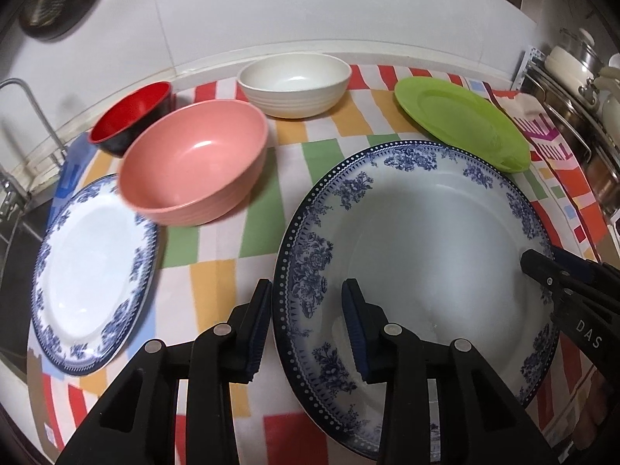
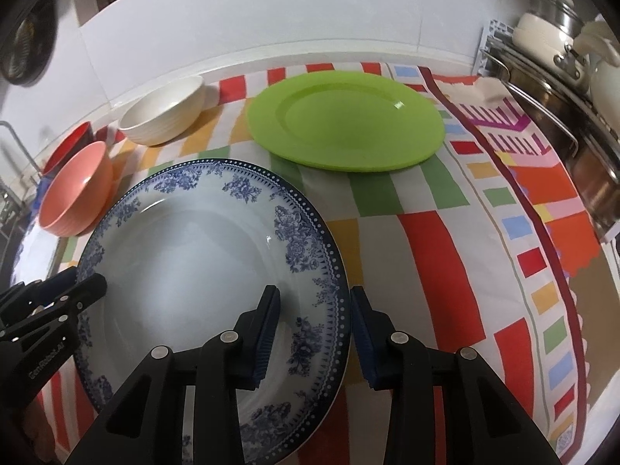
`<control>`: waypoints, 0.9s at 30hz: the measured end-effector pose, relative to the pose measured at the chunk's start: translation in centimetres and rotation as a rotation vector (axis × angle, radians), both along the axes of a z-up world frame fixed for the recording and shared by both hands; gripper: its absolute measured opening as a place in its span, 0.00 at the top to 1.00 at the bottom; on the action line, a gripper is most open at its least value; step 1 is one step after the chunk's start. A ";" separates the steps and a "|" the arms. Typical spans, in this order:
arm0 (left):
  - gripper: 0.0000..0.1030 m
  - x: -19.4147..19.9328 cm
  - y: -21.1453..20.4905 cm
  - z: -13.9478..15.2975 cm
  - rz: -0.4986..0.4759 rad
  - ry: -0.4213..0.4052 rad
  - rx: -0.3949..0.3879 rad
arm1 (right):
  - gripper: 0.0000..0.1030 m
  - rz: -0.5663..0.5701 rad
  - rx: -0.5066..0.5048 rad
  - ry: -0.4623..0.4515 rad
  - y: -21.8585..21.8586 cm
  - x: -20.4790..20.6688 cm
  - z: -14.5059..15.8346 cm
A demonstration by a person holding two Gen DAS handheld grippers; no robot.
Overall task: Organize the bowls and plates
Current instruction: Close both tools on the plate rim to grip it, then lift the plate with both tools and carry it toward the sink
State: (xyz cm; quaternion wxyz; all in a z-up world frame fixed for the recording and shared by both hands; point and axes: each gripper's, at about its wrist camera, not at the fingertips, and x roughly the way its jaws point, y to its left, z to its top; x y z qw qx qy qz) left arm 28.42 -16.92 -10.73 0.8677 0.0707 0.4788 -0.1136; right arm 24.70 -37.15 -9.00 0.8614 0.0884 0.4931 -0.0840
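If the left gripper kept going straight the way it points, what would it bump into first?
Probably nothing new at first: the left gripper already straddles the rim of the big blue-flowered plate. Straight on means that rim, then the striped cloth.

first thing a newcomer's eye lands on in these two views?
The big blue-and-white floral plate at front centre, with the left gripper and right gripper each straddling an opposite rim, jaws either side of the edge. Next, the lime green plate lying behind it on the bright patchwork cloth, then the pink bowl to the left.
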 end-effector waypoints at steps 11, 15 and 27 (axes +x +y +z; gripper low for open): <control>0.65 -4.0 3.5 0.9 0.051 -0.017 0.008 | 0.63 0.048 -0.001 -0.020 2.9 -2.7 1.8; 0.64 -5.3 4.8 0.9 0.064 -0.005 0.008 | 0.63 0.071 0.004 -0.011 4.1 -3.6 1.9; 0.65 -8.1 8.1 0.5 0.097 0.019 0.011 | 0.63 0.108 0.013 0.007 7.3 -6.4 2.0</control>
